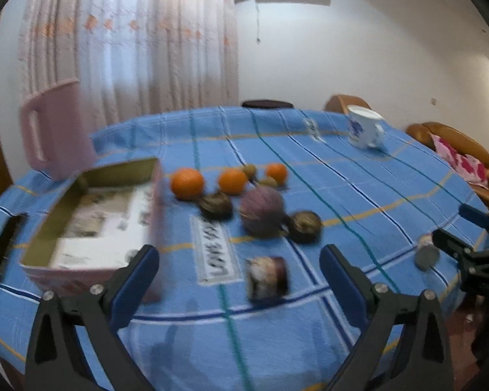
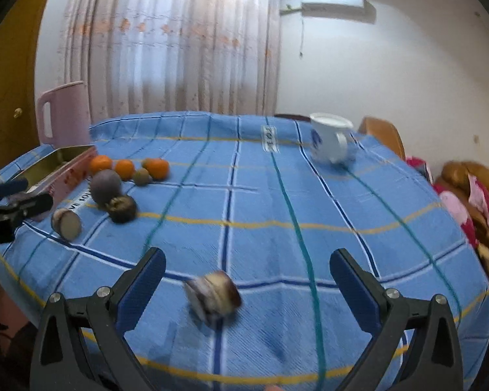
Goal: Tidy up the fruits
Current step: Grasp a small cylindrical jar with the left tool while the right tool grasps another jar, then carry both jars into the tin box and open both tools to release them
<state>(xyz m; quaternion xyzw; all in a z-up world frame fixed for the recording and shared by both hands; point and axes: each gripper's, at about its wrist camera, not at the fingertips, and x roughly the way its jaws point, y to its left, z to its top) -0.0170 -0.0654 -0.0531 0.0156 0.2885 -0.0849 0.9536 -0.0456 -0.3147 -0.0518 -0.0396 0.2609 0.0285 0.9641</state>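
Note:
Fruits lie on a blue checked tablecloth (image 1: 358,195): three oranges (image 1: 187,183), small greenish fruits (image 1: 268,181), a large purple fruit (image 1: 261,210), two dark mangosteens (image 1: 304,226), and a cut mangosteen half (image 1: 268,278). An open pink tin box (image 1: 94,224) sits at the left. My left gripper (image 1: 239,280) is open, with the cut half between its fingers. My right gripper (image 2: 247,288) is open around another cut half (image 2: 213,296); this gripper also shows in the left wrist view (image 1: 456,228). The fruit group (image 2: 114,182) is far left in the right wrist view.
A pink jug (image 1: 53,133) stands behind the box. A white and blue mug (image 1: 363,128) sits at the far right of the table. Brown chairs (image 1: 453,143) with a pink cushion stand beyond the table's right edge. A cloth label (image 1: 215,251) lies on the cloth.

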